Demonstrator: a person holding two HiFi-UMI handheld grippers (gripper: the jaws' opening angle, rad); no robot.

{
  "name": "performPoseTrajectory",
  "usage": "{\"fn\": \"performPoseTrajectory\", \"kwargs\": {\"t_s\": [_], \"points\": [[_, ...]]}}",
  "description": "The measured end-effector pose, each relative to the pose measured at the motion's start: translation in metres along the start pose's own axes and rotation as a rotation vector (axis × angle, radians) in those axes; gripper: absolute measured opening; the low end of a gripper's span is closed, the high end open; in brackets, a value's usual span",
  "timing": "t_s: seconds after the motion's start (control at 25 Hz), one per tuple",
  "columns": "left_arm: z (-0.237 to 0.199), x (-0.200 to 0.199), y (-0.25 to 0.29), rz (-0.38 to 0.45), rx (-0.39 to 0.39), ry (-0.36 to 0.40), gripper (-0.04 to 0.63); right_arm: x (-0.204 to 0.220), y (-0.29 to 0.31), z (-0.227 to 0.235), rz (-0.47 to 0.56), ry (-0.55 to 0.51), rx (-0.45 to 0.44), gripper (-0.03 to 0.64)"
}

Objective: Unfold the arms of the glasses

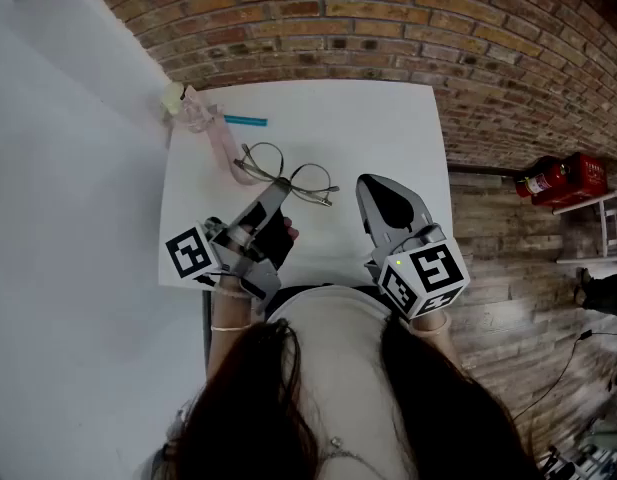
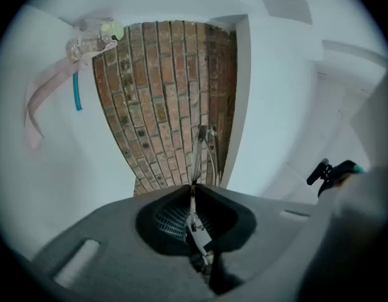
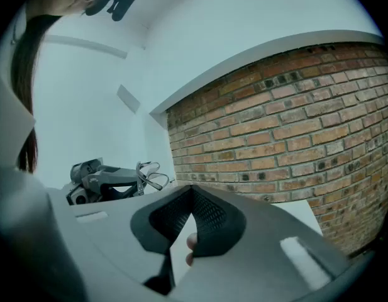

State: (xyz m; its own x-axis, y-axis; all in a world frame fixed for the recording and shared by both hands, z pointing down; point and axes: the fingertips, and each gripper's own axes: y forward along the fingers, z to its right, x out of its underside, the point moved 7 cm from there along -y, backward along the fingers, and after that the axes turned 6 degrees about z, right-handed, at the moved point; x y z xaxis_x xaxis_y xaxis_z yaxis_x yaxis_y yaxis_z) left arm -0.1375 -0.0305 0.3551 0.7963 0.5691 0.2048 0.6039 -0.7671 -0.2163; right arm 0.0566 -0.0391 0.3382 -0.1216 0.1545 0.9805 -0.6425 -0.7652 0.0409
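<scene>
The main risk sits in the pinch itself: the left tongs (image 2: 194, 187) hold only a thin wire part of the glasses (image 2: 204, 148), so a pull on an arm from the side could, I judge, twist the frame in the jaws, let it slip out, or bend the wire if the squeeze is too hard. Those jaws are closed down on that wire, which the head view places near the middle of the frame, between the two lenses. The right tongs (image 3: 192, 189) have their jaws pressed together with nothing between them, so they must part before they can take an arm, and a blind reach might knock the frame instead. In the head view the right tongs (image 1: 369, 184) lie just right of the glasses (image 1: 310, 180), not touching them. Whether the glasses rest on the white table (image 1: 388, 118) or hang just above it I cannot tell. Left of the glasses and farther back lie a pink strap (image 1: 225, 153) and a blue stick (image 1: 246, 121).
</scene>
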Motion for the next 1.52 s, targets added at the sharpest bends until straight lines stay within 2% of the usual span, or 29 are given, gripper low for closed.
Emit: {"fn": "performPoseTrajectory", "kwargs": {"t_s": [0.16, 0.4, 0.72, 0.8, 1.24, 1.52], "points": [[-0.002, -0.005, 0.002, 0.001, 0.002, -0.014, 0.021, 0.000, 0.003, 0.002, -0.005, 0.014, -0.003, 0.005], [-0.007, -0.009, 0.003, -0.009, -0.005, -0.021, 0.021, 0.002, 0.004, 0.005, -0.006, 0.046, -0.052, 0.005], [-0.012, -0.009, 0.011, -0.051, -0.017, -0.044, 0.021, -0.002, 0.003, 0.003, 0.016, 0.059, -0.171, 0.006], [-0.013, -0.008, 0.013, -0.056, -0.008, -0.056, 0.021, -0.001, 0.003, 0.003, 0.018, 0.058, -0.199, 0.029], [-0.014, -0.008, 0.020, -0.081, -0.014, -0.067, 0.021, 0.001, 0.005, -0.003, 0.009, 0.047, -0.320, 0.048], [-0.020, -0.003, 0.021, -0.110, -0.010, -0.101, 0.021, 0.007, 0.005, -0.002, -0.023, 0.065, -0.375, 0.051]]}}
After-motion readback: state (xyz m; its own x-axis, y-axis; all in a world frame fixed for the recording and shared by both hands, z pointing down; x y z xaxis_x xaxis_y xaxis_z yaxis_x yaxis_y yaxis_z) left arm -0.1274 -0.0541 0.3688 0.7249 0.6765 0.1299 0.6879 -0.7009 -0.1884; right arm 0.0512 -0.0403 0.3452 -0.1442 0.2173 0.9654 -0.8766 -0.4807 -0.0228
